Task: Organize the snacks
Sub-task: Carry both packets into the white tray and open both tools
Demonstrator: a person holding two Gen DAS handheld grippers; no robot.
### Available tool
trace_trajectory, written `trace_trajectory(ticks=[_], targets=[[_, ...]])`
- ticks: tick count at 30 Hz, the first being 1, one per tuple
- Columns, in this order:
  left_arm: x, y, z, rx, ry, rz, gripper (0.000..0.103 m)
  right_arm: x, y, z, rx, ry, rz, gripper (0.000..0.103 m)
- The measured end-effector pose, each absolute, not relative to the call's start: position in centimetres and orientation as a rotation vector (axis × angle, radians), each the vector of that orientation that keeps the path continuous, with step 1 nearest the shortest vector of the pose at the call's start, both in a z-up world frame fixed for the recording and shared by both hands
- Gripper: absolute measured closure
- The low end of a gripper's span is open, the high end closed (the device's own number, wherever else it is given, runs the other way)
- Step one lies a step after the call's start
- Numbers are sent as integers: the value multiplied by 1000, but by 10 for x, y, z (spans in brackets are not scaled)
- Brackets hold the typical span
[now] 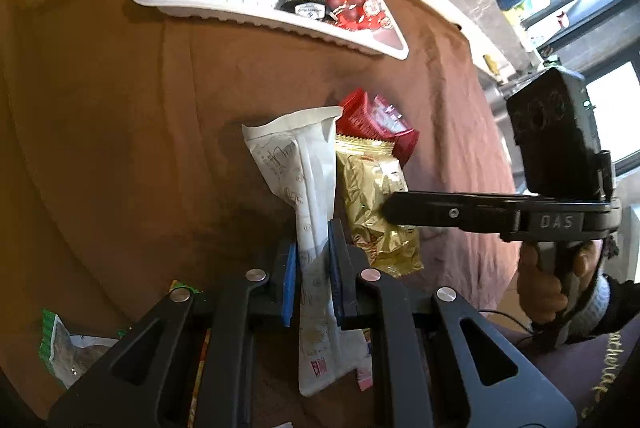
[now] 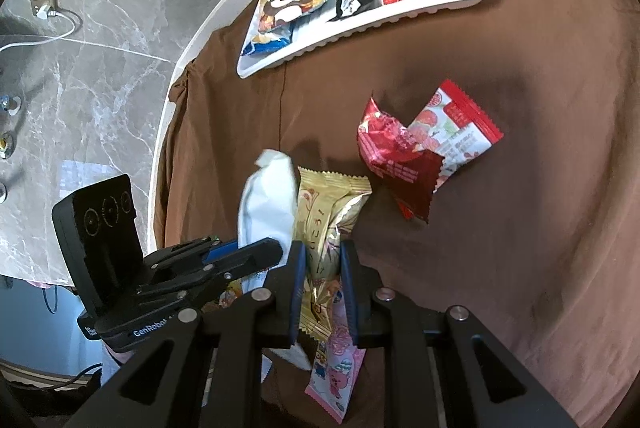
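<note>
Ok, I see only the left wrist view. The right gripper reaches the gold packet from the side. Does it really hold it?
Observer: Yes. In the right wrist view the right gripper is shut on the gold packet, one pad on each side.
Operator: Is something under that packet?
Observer: A pink packet lies below it, not gripped.
Operator: And the red packet behind it, is it free?
Observer: Yes. The red packet lies crumpled on the cloth, and no gripper touches it.
</note>
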State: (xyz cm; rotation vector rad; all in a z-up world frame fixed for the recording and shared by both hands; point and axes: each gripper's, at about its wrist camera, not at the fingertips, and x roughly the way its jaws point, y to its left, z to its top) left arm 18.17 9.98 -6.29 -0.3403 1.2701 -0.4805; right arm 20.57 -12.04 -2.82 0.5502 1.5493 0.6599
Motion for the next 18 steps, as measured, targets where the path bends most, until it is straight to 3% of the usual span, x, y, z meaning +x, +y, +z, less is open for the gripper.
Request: trace_trajectory(ticks=[18], targets=[[231, 144, -10, -484, 1122, -488, 91, 253, -141, 9, 630, 1418, 659, 83]])
